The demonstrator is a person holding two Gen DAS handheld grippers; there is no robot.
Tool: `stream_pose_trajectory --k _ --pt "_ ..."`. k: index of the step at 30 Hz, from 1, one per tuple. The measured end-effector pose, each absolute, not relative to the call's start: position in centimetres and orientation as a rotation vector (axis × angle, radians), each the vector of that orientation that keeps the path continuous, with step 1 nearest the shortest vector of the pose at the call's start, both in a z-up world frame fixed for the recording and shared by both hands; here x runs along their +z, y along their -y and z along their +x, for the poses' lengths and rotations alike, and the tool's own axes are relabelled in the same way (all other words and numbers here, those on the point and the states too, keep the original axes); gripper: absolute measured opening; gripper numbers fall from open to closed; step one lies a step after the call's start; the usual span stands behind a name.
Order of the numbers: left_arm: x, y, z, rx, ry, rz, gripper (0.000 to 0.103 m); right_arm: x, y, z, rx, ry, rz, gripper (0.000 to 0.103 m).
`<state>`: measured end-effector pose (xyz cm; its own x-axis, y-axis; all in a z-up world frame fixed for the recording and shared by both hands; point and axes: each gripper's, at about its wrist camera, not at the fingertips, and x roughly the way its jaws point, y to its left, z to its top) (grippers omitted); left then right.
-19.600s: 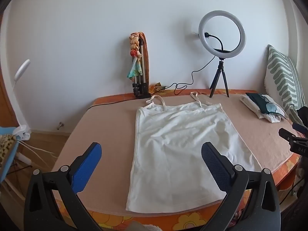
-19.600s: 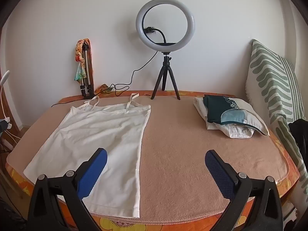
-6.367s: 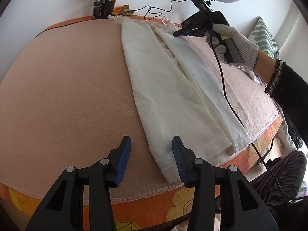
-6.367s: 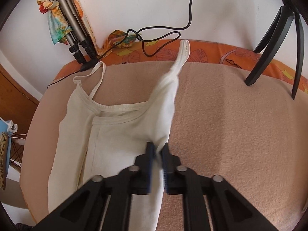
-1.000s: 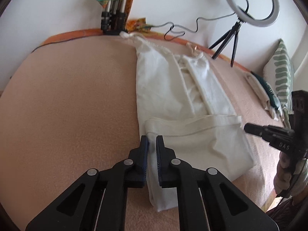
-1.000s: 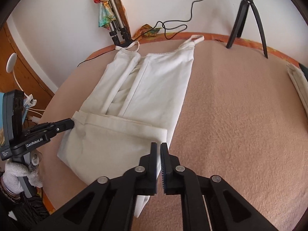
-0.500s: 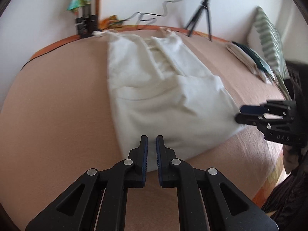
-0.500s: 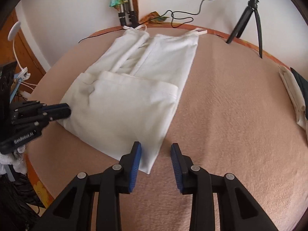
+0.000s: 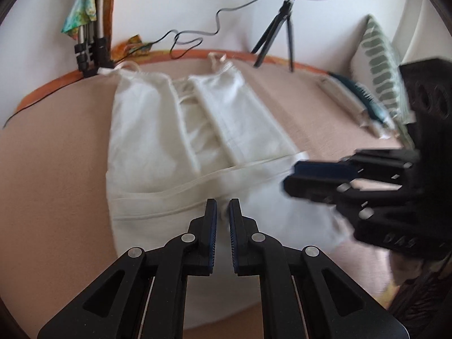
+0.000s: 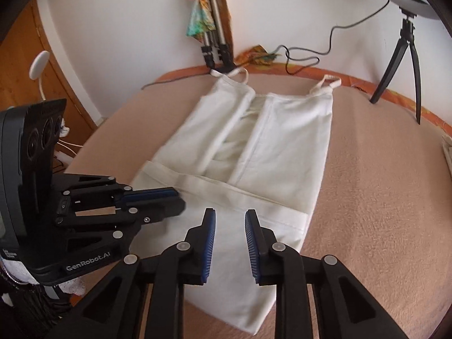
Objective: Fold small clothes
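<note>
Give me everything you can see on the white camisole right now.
The white camisole looks like thin cotton with two narrow straps toward the wall. It lies flat on the peach blanket. Both long sides are folded inward, leaving a gap down the middle, and the hem end is folded up over the lower part. Both grippers hover over it; contact cannot be told.

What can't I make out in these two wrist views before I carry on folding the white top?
- White top, near edge: right wrist view, hidden behind the right gripper; its jaws are closing, no cloth visibly pinched.
- Left gripper, shut: left wrist view too blurred to show whether cloth is caught.
- Folded pile: blurred in the left view, cut off at the right view's edge.
</note>
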<state>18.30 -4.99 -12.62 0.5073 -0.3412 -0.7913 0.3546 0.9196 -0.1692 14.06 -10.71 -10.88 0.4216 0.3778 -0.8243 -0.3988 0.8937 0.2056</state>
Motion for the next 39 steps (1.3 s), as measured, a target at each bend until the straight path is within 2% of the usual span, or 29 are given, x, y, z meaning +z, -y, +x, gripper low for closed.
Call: stream_pose_trajectory --k 3,4,6,12,13,14,15,16,17,19,23,28,30,32,34,37,39 --pt "-12.9 3.7 18.1 -0.385 -0.939 0.021 0.012 -12.1 11.8 15.0 0.432 -1.065 -0.024 0.02" --pt "-12.8 3.3 18.1 -0.365 -0.934 0.039 0.012 -12.6 12.4 15.2 0.402 -1.083 -0.026 0.014" --pt "-12.6 2.3 18.2 -0.329 -0.928 0.054 0.012 -12.9 13.8 15.6 0.381 -1.094 -0.002 0.013" --pt "-10.8 -1.8 19.6 -0.276 -0.916 0.004 0.013 -11.8 16.6 15.9 0.294 -1.127 0.009 0.021" --pt "-10.0 -2.5 19.9 -0.284 -0.903 -0.012 0.017 -11.1 17.0 15.9 0.307 -1.11 0.024 0.03" --pt "-9.4 -3.2 20.4 -0.307 -0.894 -0.04 0.032 -10.4 17.3 16.1 0.322 -1.092 0.031 0.038" --pt "-8.9 -3.8 20.9 -0.335 -0.889 -0.072 0.057 -9.7 17.6 16.4 0.338 -1.069 0.038 0.04" --pt "-8.4 -4.4 21.6 -0.367 -0.886 -0.114 0.065 -8.9 17.8 16.6 0.352 -1.041 0.045 0.041" --pt "-8.0 -5.0 22.4 -0.394 -0.889 -0.155 0.068 -8.3 17.9 17.0 0.367 -1.009 0.05 0.049" --pt "-7.7 -5.8 24.3 -0.409 -0.91 -0.201 0.068 -7.4 18.0 17.8 0.382 -0.96 0.042 0.061" --pt "-8.1 -6.6 28.0 -0.402 -0.933 -0.245 0.068 -7.3 17.8 21.0 0.423 -0.938 0.02 0.062" --pt "-10.3 -6.6 32.4 -0.446 -0.982 -0.341 0.068 -9.2 18.9 26.1 0.456 -1.006 0.114 0.062" --pt "-11.3 -6.3 33.7 -0.454 -0.994 -0.361 0.065 -10.5 19.7 28.2 0.475 -1.039 0.17 0.058" --pt "-12.1 -6.0 34.7 -0.453 -1.0 -0.362 0.065 -11.8 20.0 29.9 0.495 -1.065 0.204 0.049" --pt "-12.7 -5.8 35.5 -0.459 -1.0 -0.363 0.064 -12.9 20.2 31.4 0.509 -1.076 0.225 0.048" --pt "-13.3 -5.7 36.6 -0.456 -0.986 -0.338 0.056 -13.9 20.3 32.8 0.525 -1.082 0.243 0.044" --pt "-13.4 -5.7 37.2 -0.448 -0.967 -0.312 0.047 -14.6 20.1 33.7 0.535 -1.094 0.246 0.042"
